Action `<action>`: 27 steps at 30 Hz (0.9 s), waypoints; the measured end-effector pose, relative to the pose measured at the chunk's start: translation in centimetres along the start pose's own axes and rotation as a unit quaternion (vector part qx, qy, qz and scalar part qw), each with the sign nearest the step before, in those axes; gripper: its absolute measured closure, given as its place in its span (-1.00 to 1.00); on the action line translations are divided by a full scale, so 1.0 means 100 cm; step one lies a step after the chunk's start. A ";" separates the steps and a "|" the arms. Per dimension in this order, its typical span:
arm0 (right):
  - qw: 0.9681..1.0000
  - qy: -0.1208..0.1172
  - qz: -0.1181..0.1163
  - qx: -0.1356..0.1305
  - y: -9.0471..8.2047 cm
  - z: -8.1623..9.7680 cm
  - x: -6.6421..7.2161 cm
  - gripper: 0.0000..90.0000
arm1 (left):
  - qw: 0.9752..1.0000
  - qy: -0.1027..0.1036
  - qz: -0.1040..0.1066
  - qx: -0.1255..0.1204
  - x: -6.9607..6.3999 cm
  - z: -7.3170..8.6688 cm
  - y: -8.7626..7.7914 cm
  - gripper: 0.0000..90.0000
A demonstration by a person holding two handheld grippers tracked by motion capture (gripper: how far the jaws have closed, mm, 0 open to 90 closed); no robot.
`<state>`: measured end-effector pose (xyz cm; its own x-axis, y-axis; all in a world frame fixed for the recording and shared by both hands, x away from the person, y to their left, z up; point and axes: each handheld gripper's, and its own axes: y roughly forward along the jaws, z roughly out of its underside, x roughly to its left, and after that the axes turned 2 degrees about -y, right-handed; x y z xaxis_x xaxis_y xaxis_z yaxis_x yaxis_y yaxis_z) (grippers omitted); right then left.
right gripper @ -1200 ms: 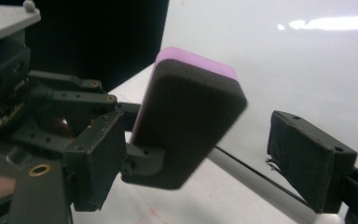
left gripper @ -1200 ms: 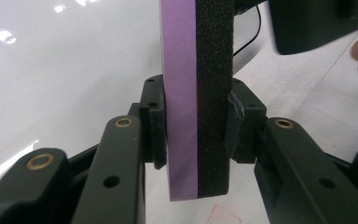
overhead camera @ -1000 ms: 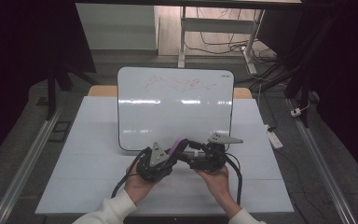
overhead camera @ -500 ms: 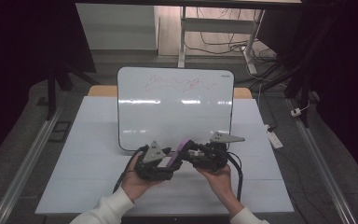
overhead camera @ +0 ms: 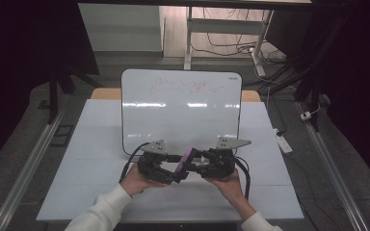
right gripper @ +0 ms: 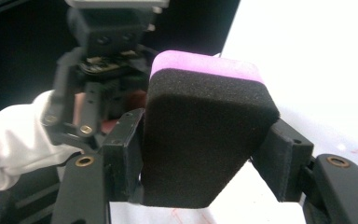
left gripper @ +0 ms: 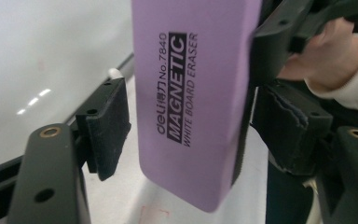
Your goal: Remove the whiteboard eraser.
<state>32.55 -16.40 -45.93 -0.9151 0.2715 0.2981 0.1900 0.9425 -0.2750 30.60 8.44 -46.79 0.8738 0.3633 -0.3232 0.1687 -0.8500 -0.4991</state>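
A purple magnetic whiteboard eraser (overhead camera: 188,156) with a black felt face hangs between my two grippers over the near part of the table. My right gripper (overhead camera: 195,163) has just closed on it: its pads (right gripper: 126,154) press both sides of the eraser (right gripper: 205,135). In the left gripper view the eraser (left gripper: 191,102) stands between the jaws of my left gripper (left gripper: 196,140), which have just been opening. The left pad (left gripper: 105,130) is clear of it. My left gripper (overhead camera: 178,169) stays close beside the eraser. A whiteboard (overhead camera: 180,115) lies beyond, with red scribbles (overhead camera: 183,86) near its far edge.
The whiteboard rests on a white table (overhead camera: 96,159) whose front edge runs just below the hands. A white power strip (overhead camera: 284,143) lies at the table's right edge. Cables trail from both grippers toward the person. Metal rails (overhead camera: 33,159) run along the floor on both sides.
The eraser has dropped lower and now lies flatter between the grippers. The right gripper has taken hold of it, and the left gripper has let go and shifted slightly.
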 end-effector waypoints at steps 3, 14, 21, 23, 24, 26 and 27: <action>1.000 -0.013 -0.009 0.005 -0.001 -0.001 0.000 -0.15 | 1.000 -0.005 0.021 0.006 0.004 0.000 0.002 -0.22; 0.998 -0.025 -0.044 0.023 0.001 0.001 -0.001 -0.13 | 0.998 0.004 0.056 0.023 0.005 0.002 0.005 -0.16; 1.000 -0.022 -0.015 0.000 -0.002 0.000 0.001 -0.44 | 0.999 -0.007 0.035 0.025 0.005 0.002 0.004 -0.11; 1.000 -0.017 -0.005 -0.014 -0.008 -0.001 -0.001 -0.47 | 0.999 -0.005 0.018 0.026 0.005 0.003 0.003 -0.11; 1.000 -0.018 0.005 -0.018 -0.011 -0.001 -0.001 -0.50 | 1.000 -0.004 0.005 0.026 0.004 0.003 0.002 -0.11; 0.999 -0.019 0.015 -0.023 -0.014 -0.001 -0.001 -0.50 | 1.000 -0.005 -0.014 0.023 0.003 0.003 -0.001 -0.11; 0.999 -0.020 0.022 -0.028 -0.017 -0.001 -0.001 -0.50 | 1.000 -0.009 -0.020 0.019 0.004 0.003 -0.002 -0.11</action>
<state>32.37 -17.98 -45.39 -0.9187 0.3056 0.2503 0.2483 0.9396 -0.2358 30.74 8.88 -47.04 0.8582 0.4037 -0.3169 0.1851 -0.8194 -0.5425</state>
